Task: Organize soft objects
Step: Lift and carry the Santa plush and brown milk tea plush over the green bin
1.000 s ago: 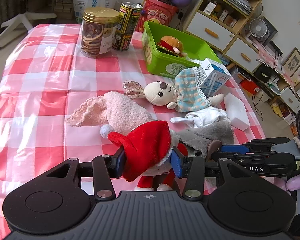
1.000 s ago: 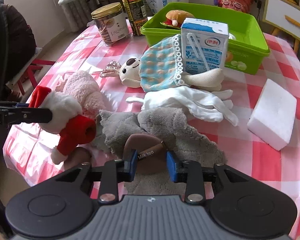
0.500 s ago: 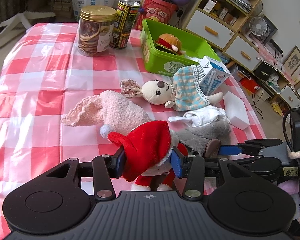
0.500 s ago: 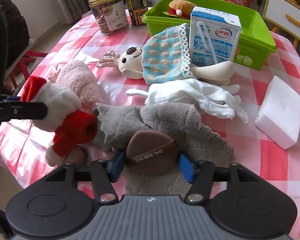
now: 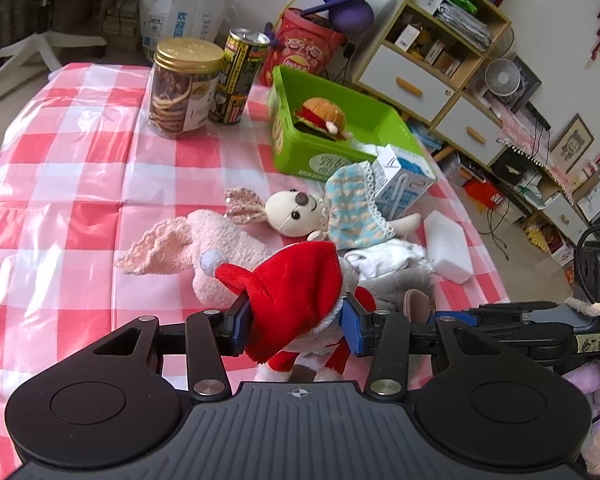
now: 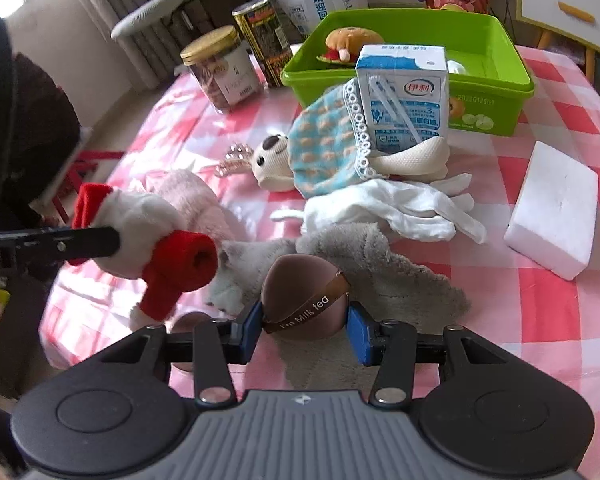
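Brown "Milk tea" plush (image 6: 302,302) now raised, banner slanting up-right, right gripper (image 6: 303,330) jaws closing on it; left gripper (image 5: 296,326) pinching Santa doll (image 5: 296,300).

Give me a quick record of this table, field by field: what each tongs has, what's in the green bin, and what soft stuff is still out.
left tongs: shut on the Santa doll
right tongs: closing around the brown puff, pads at its sides
green bin: burger plush inside
soft things still out: pink plush, bunny doll, white gloves, grey cloth
hard things out: milk carton, foam block, cookie jar, can
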`<state>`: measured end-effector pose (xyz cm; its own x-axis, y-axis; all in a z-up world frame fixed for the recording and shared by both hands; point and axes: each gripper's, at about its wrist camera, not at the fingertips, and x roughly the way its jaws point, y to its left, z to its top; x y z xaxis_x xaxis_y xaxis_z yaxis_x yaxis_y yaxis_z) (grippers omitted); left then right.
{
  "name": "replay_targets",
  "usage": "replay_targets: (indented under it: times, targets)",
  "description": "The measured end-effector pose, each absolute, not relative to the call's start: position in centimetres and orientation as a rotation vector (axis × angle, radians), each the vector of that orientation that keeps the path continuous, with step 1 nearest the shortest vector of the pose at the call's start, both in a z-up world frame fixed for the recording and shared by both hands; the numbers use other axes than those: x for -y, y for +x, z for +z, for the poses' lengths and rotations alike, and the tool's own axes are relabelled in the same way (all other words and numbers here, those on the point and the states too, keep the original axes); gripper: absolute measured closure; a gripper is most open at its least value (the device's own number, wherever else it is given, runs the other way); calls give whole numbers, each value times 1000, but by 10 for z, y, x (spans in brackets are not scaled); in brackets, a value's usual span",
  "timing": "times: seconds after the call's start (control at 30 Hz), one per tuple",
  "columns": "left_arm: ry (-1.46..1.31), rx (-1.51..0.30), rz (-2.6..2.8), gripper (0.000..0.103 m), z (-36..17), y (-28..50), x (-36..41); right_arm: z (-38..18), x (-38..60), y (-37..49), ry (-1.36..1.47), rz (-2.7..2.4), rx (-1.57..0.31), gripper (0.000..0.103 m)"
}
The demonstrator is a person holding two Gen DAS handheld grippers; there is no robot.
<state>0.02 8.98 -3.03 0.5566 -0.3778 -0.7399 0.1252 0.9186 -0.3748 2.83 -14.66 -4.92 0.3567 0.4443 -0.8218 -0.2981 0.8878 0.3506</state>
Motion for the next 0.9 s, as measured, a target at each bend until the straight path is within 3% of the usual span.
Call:
replay_targets:
  times: [0.9]
  targets:
    - [-398, -802, -270, 57, -15, 22, -87, -18, 199, 54, 532, 480, -986, 83]
